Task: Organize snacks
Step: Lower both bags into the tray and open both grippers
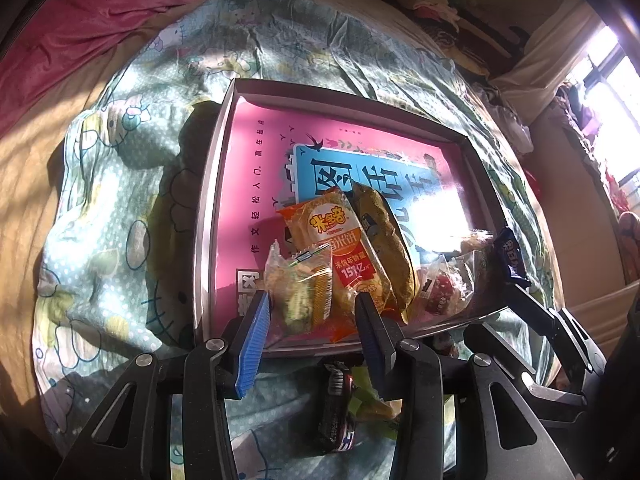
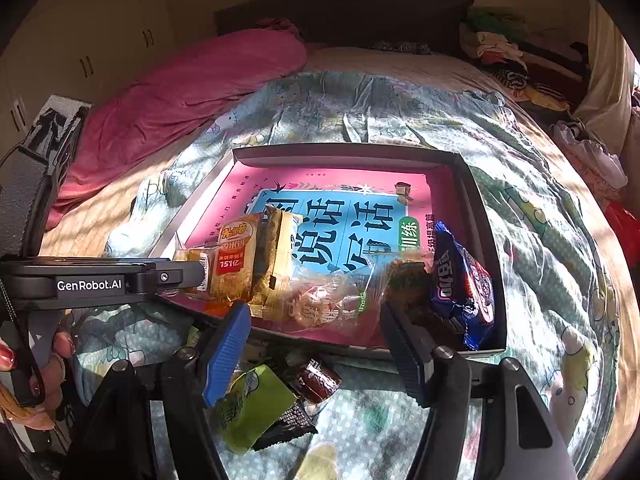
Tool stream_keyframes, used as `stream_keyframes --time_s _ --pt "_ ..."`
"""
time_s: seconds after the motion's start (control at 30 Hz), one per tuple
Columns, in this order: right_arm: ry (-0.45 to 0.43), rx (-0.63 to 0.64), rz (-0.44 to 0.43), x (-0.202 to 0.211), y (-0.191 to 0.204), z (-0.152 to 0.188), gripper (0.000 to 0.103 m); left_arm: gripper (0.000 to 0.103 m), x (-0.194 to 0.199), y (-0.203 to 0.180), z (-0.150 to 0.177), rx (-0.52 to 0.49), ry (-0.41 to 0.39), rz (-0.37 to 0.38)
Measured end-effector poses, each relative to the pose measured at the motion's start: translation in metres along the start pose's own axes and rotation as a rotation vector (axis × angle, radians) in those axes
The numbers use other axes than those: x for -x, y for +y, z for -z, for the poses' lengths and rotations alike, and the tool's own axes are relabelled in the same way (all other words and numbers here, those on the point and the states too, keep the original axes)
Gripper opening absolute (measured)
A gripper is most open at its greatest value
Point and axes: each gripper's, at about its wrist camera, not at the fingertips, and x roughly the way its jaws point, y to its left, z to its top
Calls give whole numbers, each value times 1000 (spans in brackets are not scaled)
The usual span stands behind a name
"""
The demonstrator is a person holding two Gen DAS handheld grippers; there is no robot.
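Observation:
A shallow grey box [image 1: 208, 216] with a pink and blue printed bottom lies on the bed; it also shows in the right wrist view [image 2: 480, 240]. Inside its near edge lie an orange rice-cracker pack [image 1: 332, 240], a clear-wrapped cake [image 1: 300, 288], a dark green pack [image 1: 388, 248], a clear pack with red print [image 1: 444, 284] and a blue cookie pack [image 2: 460, 280]. My left gripper [image 1: 316, 312] is open over the near rim, its fingers either side of the cake. My right gripper [image 2: 316, 320] is open and empty over the near rim.
Loose snacks lie on the quilt in front of the box: a green pack [image 2: 252, 404], a dark brown pack [image 2: 318, 380] and a black pack [image 1: 336, 404]. A pink blanket [image 2: 180, 92] lies at the back left. Clothes [image 2: 500, 52] pile at the back right.

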Motion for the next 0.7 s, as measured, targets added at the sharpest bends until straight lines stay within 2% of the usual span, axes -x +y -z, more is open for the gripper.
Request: stream_keyframes --time_s 0.27,0.37,0.7 --pt "-21 -10 13 8 -3 -1 72 48 8 -5 2 -14 -12 7" --pt "-29 -12 20 11 -4 -2 73 58 10 -6 2 -15 -18 10" --pt "-45 -16 34 17 -5 -2 74 63 21 -10 3 -28 -40 -3"
